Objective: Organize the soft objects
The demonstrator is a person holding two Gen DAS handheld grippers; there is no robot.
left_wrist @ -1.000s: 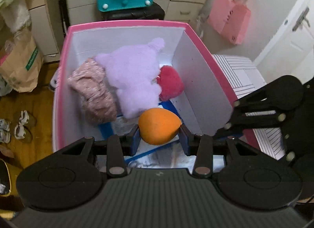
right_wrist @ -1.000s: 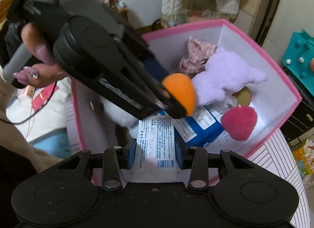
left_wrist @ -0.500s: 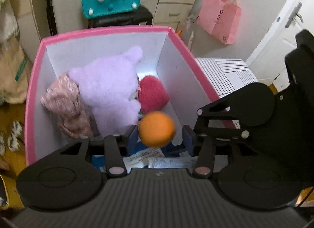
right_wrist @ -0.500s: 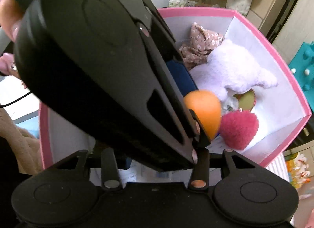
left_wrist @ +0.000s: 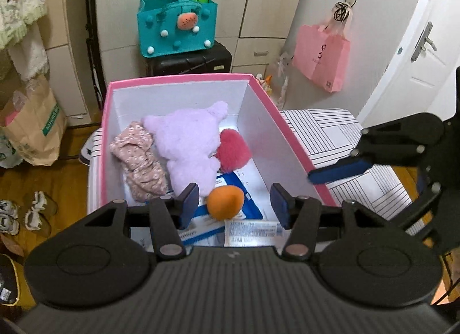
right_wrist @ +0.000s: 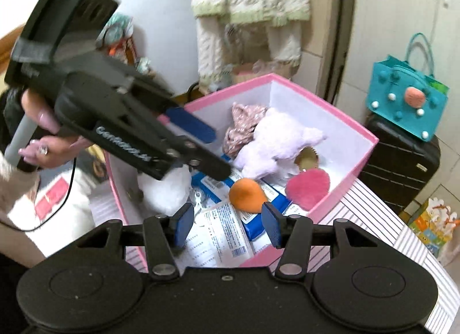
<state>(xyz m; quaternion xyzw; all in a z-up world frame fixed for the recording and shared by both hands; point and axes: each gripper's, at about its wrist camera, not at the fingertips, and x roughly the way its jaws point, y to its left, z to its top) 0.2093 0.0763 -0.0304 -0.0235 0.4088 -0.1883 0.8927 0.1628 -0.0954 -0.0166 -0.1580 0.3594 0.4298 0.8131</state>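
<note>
An orange teardrop sponge (left_wrist: 225, 201) (right_wrist: 247, 194) lies loose on blue-and-white packets inside the pink-rimmed white box (left_wrist: 178, 78) (right_wrist: 322, 98). Beside it are a lilac plush (left_wrist: 187, 144) (right_wrist: 276, 141), a pink fluffy heart (left_wrist: 231, 151) (right_wrist: 307, 187) and a floral cloth (left_wrist: 141, 158) (right_wrist: 241, 124). My left gripper (left_wrist: 234, 204) (right_wrist: 220, 151) hovers above the sponge. Its jaws are opening and the pads touch nothing. My right gripper (right_wrist: 227, 220) hangs over the box's near corner, jaws opening with nothing between them. One of its blue fingers (left_wrist: 339, 171) shows over the right wall.
The box stands on a striped surface (left_wrist: 330, 132). Behind it a teal felt bag (left_wrist: 176, 29) sits on a black suitcase (left_wrist: 189, 59). A pink paper bag (left_wrist: 322, 60) hangs on the wall. A brown paper bag (left_wrist: 31, 129) and shoes (left_wrist: 37, 210) are on the floor at left.
My left gripper let go of the orange sponge, which dropped onto the packets in the box. Both grippers opened wider and drew back up from the box.
</note>
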